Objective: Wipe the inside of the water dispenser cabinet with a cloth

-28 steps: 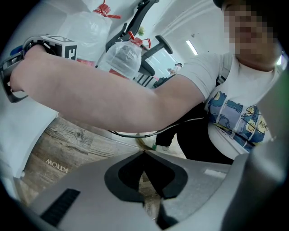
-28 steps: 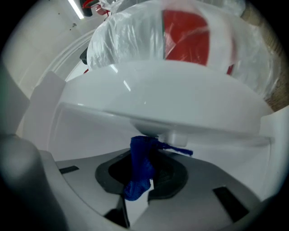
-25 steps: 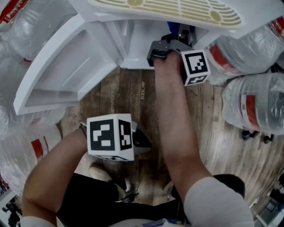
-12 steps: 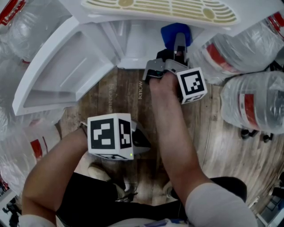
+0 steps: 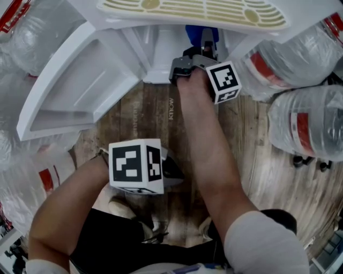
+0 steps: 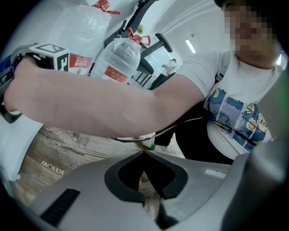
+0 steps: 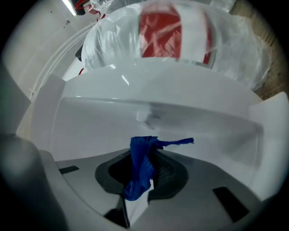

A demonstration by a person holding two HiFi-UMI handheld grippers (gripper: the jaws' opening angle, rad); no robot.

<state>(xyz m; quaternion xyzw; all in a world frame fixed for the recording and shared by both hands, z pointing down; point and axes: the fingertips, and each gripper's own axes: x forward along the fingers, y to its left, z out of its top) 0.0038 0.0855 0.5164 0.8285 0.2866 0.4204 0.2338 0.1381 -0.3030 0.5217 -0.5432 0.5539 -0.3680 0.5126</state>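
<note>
Wood-plank floor (image 5: pixel 161 112) across the frame centre, with big water jugs (image 5: pixel 305 126) at the right and left edges. Lower centre: left gripper (image 5: pixel 172 172) over the floor, fingers clenched on nothing. Upper centre: right gripper (image 5: pixel 208 45) reaches into the white cabinet (image 5: pixel 161 59), fingers grasping the blue cloth (image 7: pixel 141 167) close to the inner wall; can't tell if it touches. Cabinet door (image 5: pixel 75 91) is open, upper left.

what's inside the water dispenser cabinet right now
The right gripper, shut on a blue cloth, reaches in; bare white cabinet walls beyond. In the head view the grille tray covers the deeper part.
</note>
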